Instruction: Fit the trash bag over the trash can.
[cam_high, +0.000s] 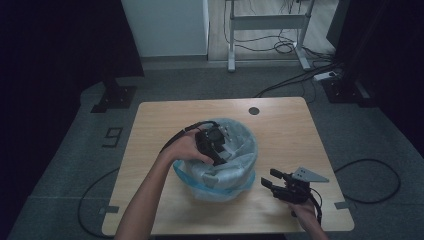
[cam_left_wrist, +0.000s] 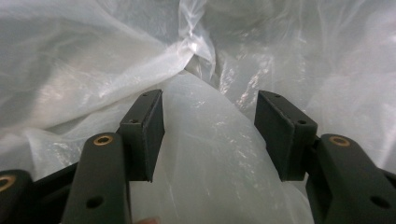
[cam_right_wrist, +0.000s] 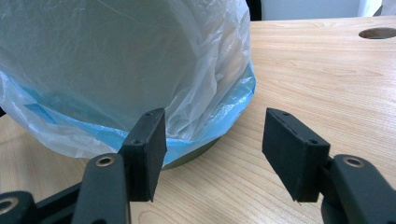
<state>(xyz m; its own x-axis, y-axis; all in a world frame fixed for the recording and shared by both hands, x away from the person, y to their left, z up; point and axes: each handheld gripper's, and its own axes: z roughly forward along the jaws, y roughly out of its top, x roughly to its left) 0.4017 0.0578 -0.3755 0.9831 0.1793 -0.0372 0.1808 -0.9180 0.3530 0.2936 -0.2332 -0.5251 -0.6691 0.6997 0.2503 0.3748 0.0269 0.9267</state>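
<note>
Your left gripper is down inside the bin at mid-table, jaws parted around a fold of the clear liner without pinching it, placed to catch loose film. Your right gripper rests low on the table just right of the bin, jaws wide and empty, aimed at the base, likely to steady it. A blue bag hangs beneath the liner's draped edge. Slack film crowds the left jaws.

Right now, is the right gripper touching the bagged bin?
Apart. In the right gripper view, bare table lies between the open right gripper and the bagged bin; the high view shows the same gap.
</note>
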